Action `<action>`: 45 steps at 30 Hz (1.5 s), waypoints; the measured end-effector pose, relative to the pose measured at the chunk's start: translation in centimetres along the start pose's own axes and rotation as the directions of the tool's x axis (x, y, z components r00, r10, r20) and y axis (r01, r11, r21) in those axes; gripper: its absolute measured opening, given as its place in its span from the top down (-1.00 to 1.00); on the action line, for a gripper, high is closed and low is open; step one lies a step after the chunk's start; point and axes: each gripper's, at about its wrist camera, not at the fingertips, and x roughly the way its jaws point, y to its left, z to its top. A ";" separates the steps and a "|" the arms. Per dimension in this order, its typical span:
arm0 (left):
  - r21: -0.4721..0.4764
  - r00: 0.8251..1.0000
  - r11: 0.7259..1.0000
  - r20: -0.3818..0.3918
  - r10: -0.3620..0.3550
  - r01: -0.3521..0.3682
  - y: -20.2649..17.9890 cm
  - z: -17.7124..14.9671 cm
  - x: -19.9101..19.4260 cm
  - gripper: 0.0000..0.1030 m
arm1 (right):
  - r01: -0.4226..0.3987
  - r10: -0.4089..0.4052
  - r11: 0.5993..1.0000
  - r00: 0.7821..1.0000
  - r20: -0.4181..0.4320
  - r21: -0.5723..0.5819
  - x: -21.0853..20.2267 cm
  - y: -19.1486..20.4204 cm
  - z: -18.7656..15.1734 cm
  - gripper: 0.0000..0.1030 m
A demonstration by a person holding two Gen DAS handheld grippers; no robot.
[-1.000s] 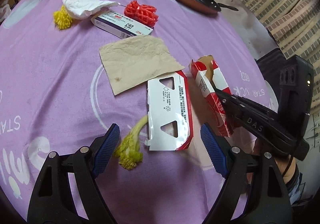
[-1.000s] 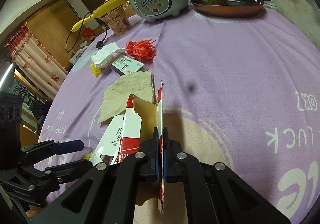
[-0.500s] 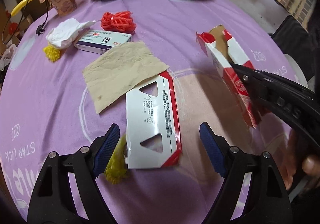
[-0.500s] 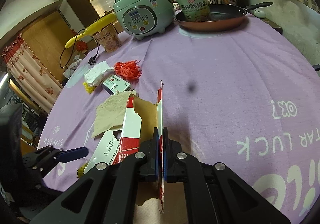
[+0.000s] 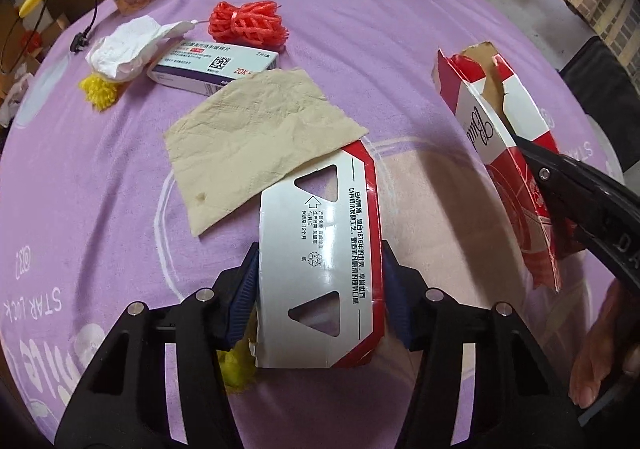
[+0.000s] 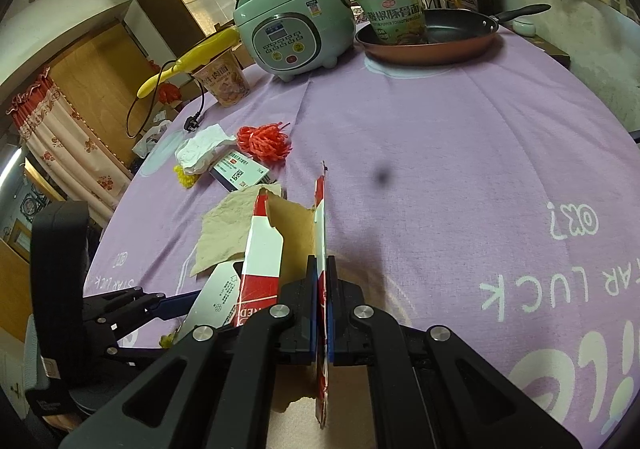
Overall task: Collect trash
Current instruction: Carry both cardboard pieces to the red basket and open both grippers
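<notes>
A flat white and red carton piece (image 5: 320,233) lies on the purple tablecloth (image 5: 100,189). My left gripper (image 5: 320,297) straddles it; its jaws are closing and the blue pads touch both side edges. A yellow net scrap (image 5: 236,369) shows under its near corner. My right gripper (image 6: 320,289) is shut on the wall of a torn red and white carton (image 6: 262,249), held upright off the cloth to the right (image 5: 488,121). A brown napkin (image 5: 256,133) lies partly over the flat carton's far end.
Beyond the napkin lie a medicine box (image 5: 212,67), a crumpled white tissue (image 5: 124,49), a red net bundle (image 5: 248,25) and a yellow net tuft (image 5: 98,93). At the back stand a rice cooker (image 6: 296,21), a frying pan (image 6: 432,41) holding a noodle cup (image 6: 396,19), and another cup (image 6: 224,81).
My left gripper slid forward over the flat carton piece and its fingers narrowed from wide apart onto the carton's edges. The right gripper kept still with the torn carton.
</notes>
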 end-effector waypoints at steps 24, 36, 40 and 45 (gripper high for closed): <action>-0.089 0.989 0.996 0.146 0.020 -0.007 6.5 -11.6 -11.1 -0.09 | 0.014 -0.016 0.998 0.999 -0.049 -0.053 1.6 2.2 -1.0 0.91; -0.246 0.964 0.962 0.202 0.172 -0.120 11.3 -17.6 -13.9 -0.09 | -0.089 0.074 0.973 0.994 -0.078 -0.212 -1.0 10.0 -4.4 0.91; -0.281 0.959 0.952 0.214 0.185 -0.121 12.2 -19.4 -14.6 -0.09 | -0.112 0.087 0.955 0.991 -0.100 -0.274 -1.6 12.8 -6.4 0.92; -0.331 0.948 0.934 0.231 0.220 -0.136 13.8 -21.8 -15.2 -0.09 | -0.133 0.095 0.937 0.987 -0.129 -0.324 -1.7 15.6 -8.7 0.92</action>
